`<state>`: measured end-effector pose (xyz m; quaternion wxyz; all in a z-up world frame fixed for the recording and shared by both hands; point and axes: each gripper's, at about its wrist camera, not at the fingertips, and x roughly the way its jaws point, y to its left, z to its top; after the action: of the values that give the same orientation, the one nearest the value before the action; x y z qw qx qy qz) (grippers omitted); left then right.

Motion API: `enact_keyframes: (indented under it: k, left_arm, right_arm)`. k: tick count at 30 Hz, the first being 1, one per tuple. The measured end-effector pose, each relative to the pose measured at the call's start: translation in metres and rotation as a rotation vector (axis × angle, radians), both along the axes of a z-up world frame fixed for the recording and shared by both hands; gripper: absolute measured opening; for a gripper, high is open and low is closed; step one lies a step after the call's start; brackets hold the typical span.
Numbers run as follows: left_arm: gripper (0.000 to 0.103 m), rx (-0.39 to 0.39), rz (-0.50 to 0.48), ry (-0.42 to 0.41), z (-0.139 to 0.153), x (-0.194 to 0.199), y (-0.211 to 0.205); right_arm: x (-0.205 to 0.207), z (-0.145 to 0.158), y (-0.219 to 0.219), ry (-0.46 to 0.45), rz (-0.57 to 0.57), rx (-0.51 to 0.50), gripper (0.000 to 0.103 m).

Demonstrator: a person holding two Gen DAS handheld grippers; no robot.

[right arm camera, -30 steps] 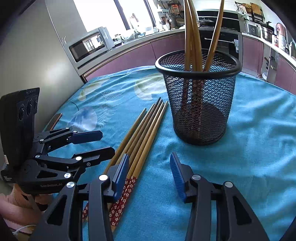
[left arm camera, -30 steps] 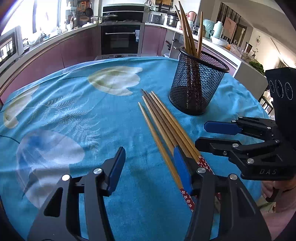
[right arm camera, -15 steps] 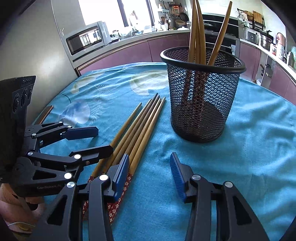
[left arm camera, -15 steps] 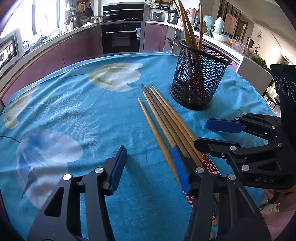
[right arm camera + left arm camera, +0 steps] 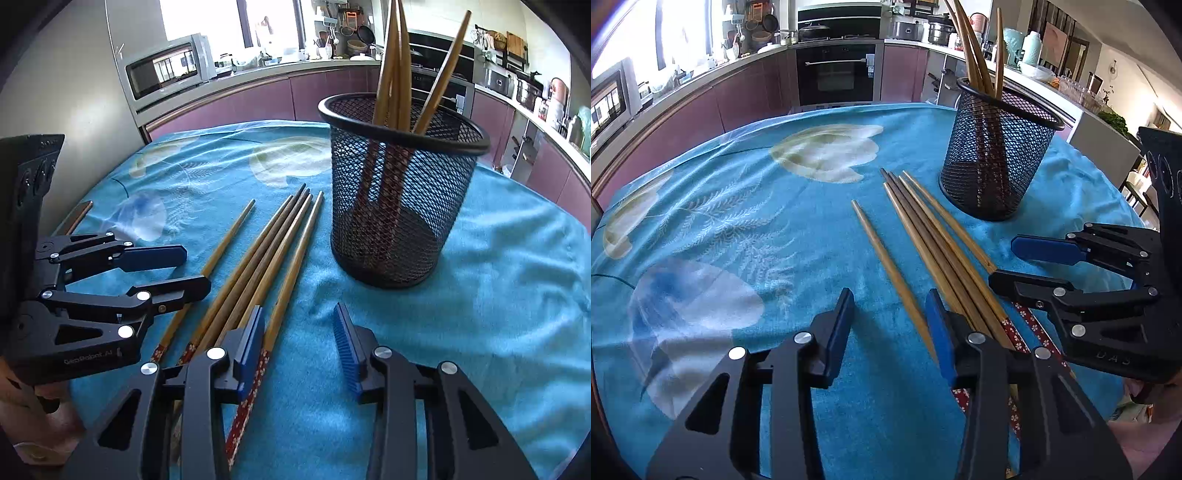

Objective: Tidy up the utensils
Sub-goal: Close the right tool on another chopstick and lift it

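A kitchen with purple cabinets and a built-in oven (image 5: 836, 75), and in front of it a table under a blue floral tablecloth (image 5: 738, 229).

On the cloth stands a black mesh holder (image 5: 400, 195), upright, with several chopsticks standing in it (image 5: 395, 62), tips up and leaning on the rim. Just beside its base lies a bundle of four chopsticks (image 5: 266, 258), side by side and touching, their red patterned ends toward the grippers; a single chopstick (image 5: 886, 266) lies a little apart on the far side from the holder. The left gripper (image 5: 890, 321) hovers low with jaws spread wide, the single chopstick running between its fingers, nothing held. The right gripper (image 5: 299, 332) is likewise spread and empty, its left finger (image 5: 251, 339) over the bundle's patterned ends.
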<state>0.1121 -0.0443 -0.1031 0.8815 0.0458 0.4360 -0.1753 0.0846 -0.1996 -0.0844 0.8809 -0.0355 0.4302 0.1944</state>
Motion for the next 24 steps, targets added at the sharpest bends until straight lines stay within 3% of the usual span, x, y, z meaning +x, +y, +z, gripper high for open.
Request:
enact_keyframes:
  k: [6, 10, 13, 18, 24]
  left_arm:
    - [0.036, 0.009, 0.009, 0.0, 0.0, 0.008, -0.002]
    - [0.031, 0.01, 0.027, -0.001, 0.0, 0.011, -0.002]
    - [0.027, -0.001, 0.045, 0.0, 0.0, 0.013, 0.001]
    - [0.012, -0.038, 0.081, 0.012, 0.0, 0.013, 0.009]
    - [0.007, -0.074, 0.084, 0.018, 0.003, 0.008, 0.015]
  right_arm:
    - [0.009, -0.001, 0.005, 0.001, -0.009, -0.012, 0.031]
    - [0.011, -0.001, 0.001, 0.011, -0.024, 0.01, 0.013]
    - [0.013, -0.002, -0.007, 0.033, -0.04, 0.059, 0.007]
    - [0.013, -0.004, -0.017, 0.061, -0.061, 0.141, 0.005]
    - [0.0, 0.008, -0.023, 0.024, -0.029, 0.193, 0.005]
